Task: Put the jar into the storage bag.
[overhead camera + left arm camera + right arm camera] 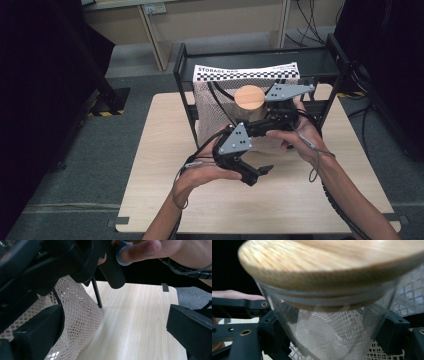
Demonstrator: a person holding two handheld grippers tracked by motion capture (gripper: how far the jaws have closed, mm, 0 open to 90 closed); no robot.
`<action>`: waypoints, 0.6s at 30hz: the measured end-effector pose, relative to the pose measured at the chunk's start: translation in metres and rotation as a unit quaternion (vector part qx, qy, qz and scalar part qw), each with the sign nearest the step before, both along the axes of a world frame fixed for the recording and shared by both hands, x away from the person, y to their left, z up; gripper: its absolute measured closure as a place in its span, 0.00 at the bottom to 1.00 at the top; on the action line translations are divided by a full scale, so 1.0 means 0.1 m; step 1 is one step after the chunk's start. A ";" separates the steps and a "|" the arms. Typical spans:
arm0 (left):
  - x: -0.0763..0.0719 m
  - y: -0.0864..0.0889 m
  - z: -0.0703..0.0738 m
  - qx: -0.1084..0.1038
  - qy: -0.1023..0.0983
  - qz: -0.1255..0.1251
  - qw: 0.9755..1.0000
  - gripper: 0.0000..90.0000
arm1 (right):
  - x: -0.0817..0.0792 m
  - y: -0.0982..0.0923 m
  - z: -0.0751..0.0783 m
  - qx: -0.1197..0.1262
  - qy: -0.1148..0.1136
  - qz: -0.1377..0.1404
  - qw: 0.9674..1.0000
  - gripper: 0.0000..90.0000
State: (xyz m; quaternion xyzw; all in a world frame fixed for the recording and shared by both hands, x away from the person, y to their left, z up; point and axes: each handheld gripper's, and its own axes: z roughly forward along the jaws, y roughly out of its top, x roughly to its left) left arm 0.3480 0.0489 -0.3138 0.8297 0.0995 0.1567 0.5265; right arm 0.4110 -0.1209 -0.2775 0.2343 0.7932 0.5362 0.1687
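A clear glass jar (pixel 248 116) with a round wooden lid (pixel 249 96) hangs in front of a white mesh storage bag (pixel 210 107). My right gripper (pixel 255 125) is shut on the jar's glass body. In the right gripper view its black jaws press both sides of the jar (pixel 329 337) just under the lid (pixel 329 265), with mesh (pixel 409 290) behind. My left gripper (pixel 257 172) is open, low over the table in front of the bag. In the left gripper view its jaws (pixel 112 330) stand wide apart, the left one beside the mesh (pixel 77 315), nothing between them.
The bag hangs from a black metal rack (pixel 180 80) at the table's far side, topped by a checkered label strip (pixel 245 72). The light wooden table (pixel 165 170) has bare room at left and front. A rack leg (pixel 97 295) stands on the table beside the mesh.
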 end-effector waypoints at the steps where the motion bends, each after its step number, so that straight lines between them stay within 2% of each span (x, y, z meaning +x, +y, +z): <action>1: 0.00 0.00 0.00 0.000 0.000 0.000 1.000 0.00 | 0.00 0.00 0.00 -0.001 -0.001 0.000 1.000 0.25; 18: 0.00 0.00 0.00 0.001 0.000 0.000 1.000 0.00 | 0.00 0.00 0.00 0.006 0.002 0.001 1.000 0.22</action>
